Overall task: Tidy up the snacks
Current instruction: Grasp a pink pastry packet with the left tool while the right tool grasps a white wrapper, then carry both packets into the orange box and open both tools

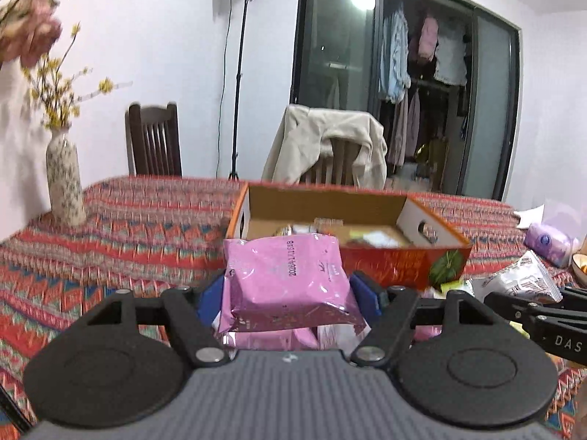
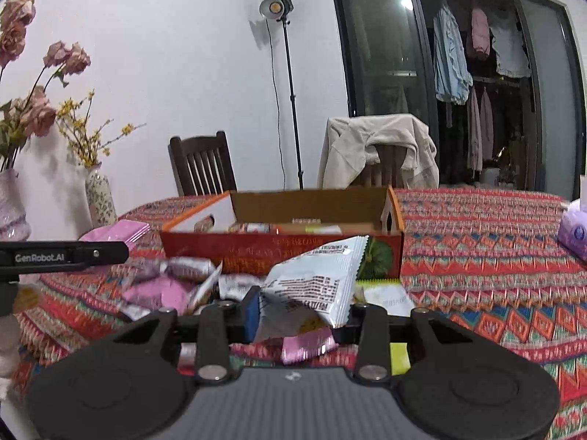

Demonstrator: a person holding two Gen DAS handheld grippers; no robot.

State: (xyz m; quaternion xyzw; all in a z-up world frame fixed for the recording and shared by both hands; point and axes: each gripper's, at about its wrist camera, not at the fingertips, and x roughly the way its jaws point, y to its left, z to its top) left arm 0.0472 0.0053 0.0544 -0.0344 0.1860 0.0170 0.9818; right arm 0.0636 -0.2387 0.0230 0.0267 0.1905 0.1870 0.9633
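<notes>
My left gripper (image 1: 288, 293) is shut on a pink snack packet (image 1: 286, 278) and holds it above the table, just in front of the open orange cardboard box (image 1: 389, 260). The box holds several snacks. My right gripper (image 2: 301, 308) is shut on a white snack bag (image 2: 315, 282), lifted a little over a pile of loose packets (image 2: 172, 286). The box also shows in the right wrist view (image 2: 279, 247), behind the bag. The left gripper's body (image 2: 62, 255) shows at the left of the right wrist view.
The table has a red patterned cloth (image 1: 146, 227). A vase of flowers (image 1: 64, 179) stands at the back left. A purple tissue pack (image 2: 574, 229) lies at the right. Pink packets (image 2: 117, 233) lie left of the box. Chairs (image 2: 201, 163) stand behind the table.
</notes>
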